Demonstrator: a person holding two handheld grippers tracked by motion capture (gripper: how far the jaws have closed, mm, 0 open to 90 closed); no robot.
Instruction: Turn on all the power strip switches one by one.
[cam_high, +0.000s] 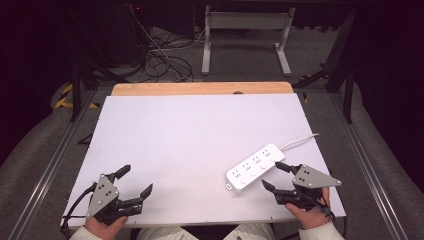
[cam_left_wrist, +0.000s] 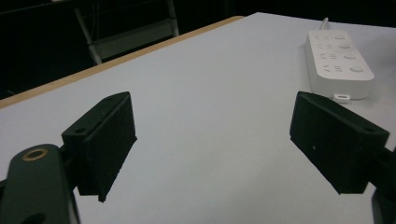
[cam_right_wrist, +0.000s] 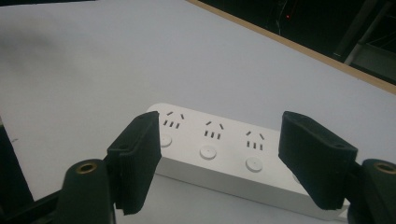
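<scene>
You have the power strip (cam_high: 254, 167) lying flat on the table (cam_high: 190, 135), in its near right part, set at a slant with its cable (cam_high: 299, 141) running off toward the right edge. Your right gripper (cam_high: 274, 176) sits just beside the strip's near side, apart from it, at the near right corner. Your left gripper (cam_high: 136, 181) sits at the near left corner, well apart from the strip, with bare table between them.
</scene>
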